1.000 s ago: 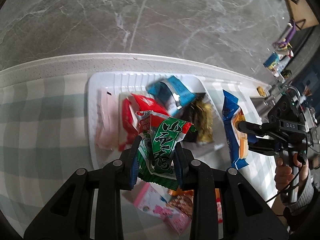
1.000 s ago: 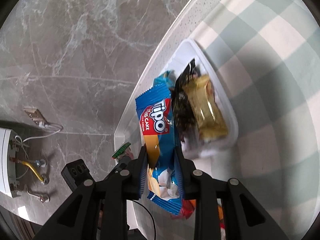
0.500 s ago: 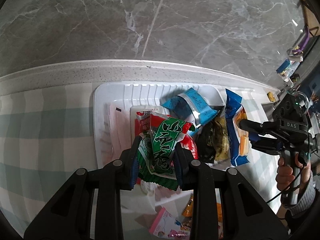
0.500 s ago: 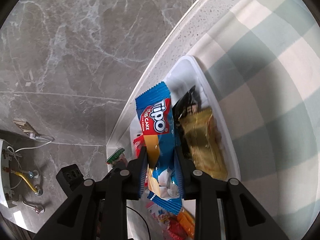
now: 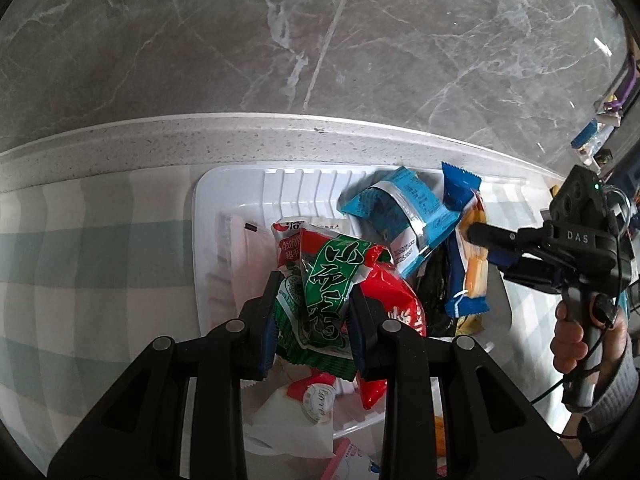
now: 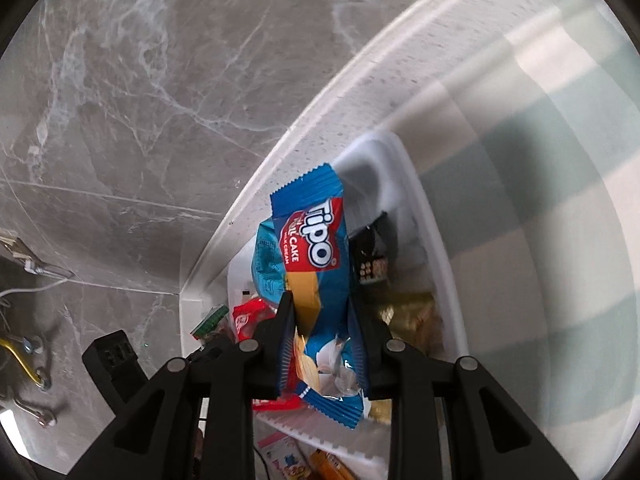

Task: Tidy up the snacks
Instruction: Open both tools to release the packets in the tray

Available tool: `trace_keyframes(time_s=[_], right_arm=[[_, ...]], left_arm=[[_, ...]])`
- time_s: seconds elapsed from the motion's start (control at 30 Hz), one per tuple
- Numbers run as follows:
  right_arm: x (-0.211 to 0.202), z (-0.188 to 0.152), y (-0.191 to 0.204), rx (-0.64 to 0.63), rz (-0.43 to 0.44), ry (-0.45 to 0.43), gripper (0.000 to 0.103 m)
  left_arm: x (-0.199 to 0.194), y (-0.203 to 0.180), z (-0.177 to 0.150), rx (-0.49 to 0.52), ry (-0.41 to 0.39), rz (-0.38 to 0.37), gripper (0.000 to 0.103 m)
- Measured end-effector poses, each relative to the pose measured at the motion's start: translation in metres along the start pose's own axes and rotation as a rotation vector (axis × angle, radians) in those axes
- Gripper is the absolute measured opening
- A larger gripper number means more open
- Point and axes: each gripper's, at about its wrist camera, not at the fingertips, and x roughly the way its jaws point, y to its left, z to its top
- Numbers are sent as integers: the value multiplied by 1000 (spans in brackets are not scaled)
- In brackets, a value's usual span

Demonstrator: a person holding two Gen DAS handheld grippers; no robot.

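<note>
Over the last second both grippers have been carried further over the white tray (image 5: pixel 208 240), so that more of it now sits under the jaws in each wrist view. The green packet (image 5: pixel 326 296) is pinched between the narrowed jaws of the left gripper (image 5: pixel 312 308), above the red packets (image 5: pixel 396 308) at the tray's near left. The blue Tipo cake packet (image 6: pixel 316 280) is clamped in the right gripper (image 6: pixel 322 344), hanging over the tray's right part, beside the light-blue packet (image 5: pixel 400 216) and above the dark wrapper (image 6: pixel 370 260). Both snacks are judged close to release; neither has been set down yet
</note>
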Motion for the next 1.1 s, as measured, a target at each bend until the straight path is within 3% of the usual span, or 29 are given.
trace_keyframes(time_s=[0.17,0.27,0.47,0.8,1.1], right_arm=[[3,2,8,-58,-51,8,33],[-1,-1,15,-97,-89,-3,47],[-19,-9,29,-171,-127,-51,57],[-50,-32,54,-246,-136,-109,59],[-79,-69,65,-308,-132,-114,62]], left_arm=[[5,-3,1,17,-1,28,27],[6,-4,1,24,7,52,30],[3,-4,3,7,-17,63,48],[-24,-19,2,49,-81,95,49],[-60,-39,-20,83,-108,105,50]])
